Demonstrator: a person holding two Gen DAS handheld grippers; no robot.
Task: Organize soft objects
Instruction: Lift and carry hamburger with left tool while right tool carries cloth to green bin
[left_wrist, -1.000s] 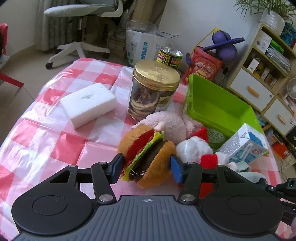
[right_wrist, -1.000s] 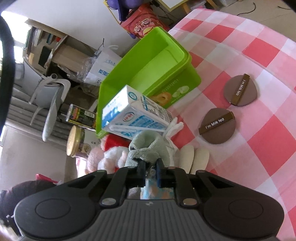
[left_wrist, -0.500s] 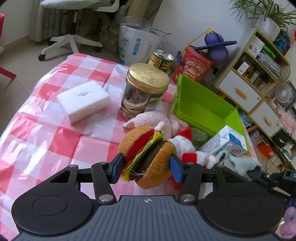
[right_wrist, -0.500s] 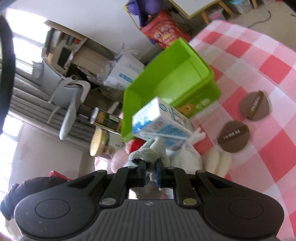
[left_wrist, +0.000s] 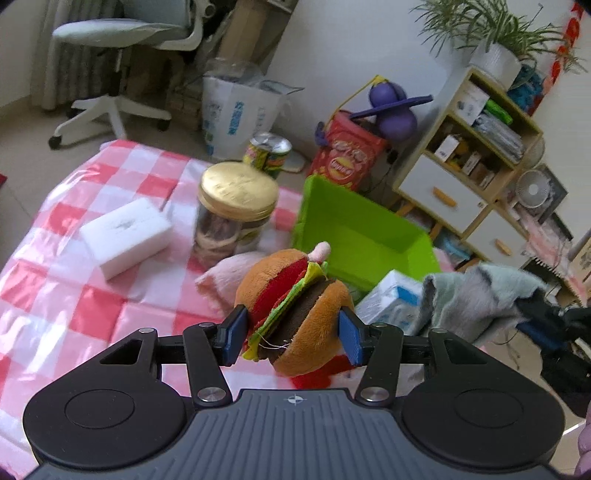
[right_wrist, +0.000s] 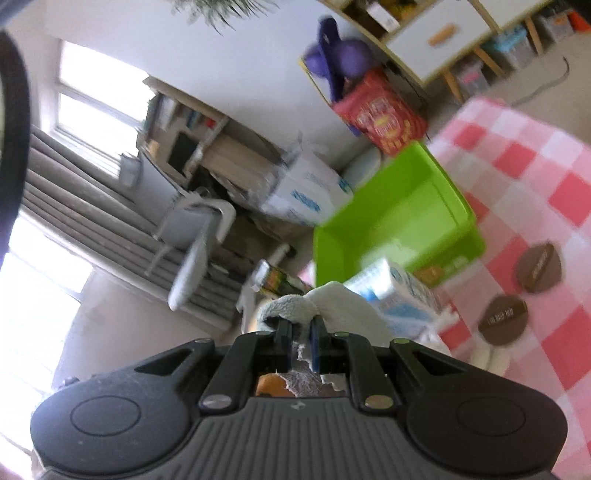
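The left hand-held gripper (left_wrist: 291, 330) pinches a plush hamburger (left_wrist: 295, 308) between its blue pads, held up above the desk (left_wrist: 74, 258). The right hand-held gripper (right_wrist: 300, 341) is nearly pressed together on a pale grey-green cloth (right_wrist: 332, 302), which bunches over its tips. Beyond both, a green bin (left_wrist: 354, 236) stands open on the checked cloth, a milk carton (left_wrist: 388, 302) just beside it. A gold-lidded jar (left_wrist: 236, 210) and a white sponge block (left_wrist: 125, 236) sit further left.
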